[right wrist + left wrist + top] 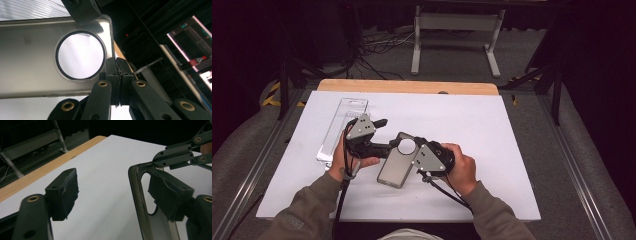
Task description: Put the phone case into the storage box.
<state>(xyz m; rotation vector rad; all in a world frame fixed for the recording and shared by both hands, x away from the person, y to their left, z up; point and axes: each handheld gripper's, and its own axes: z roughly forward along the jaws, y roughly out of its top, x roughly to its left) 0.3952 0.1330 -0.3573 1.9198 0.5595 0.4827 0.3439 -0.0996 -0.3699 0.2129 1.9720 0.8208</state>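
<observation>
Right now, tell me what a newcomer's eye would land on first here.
The smoky phone case with its big round hole, at the middle of the white table. The right gripper is clamped on its top edge; the left gripper stands open at its corner. A clear plastic package lies far left.

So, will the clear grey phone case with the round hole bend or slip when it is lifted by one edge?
The clear grey phone case looks thin and hollow, so it is probably light and may flex somewhat. Its glossy surface could be slippery, yet the right tool is shut on its rim. The left tool is open around one edge.
</observation>
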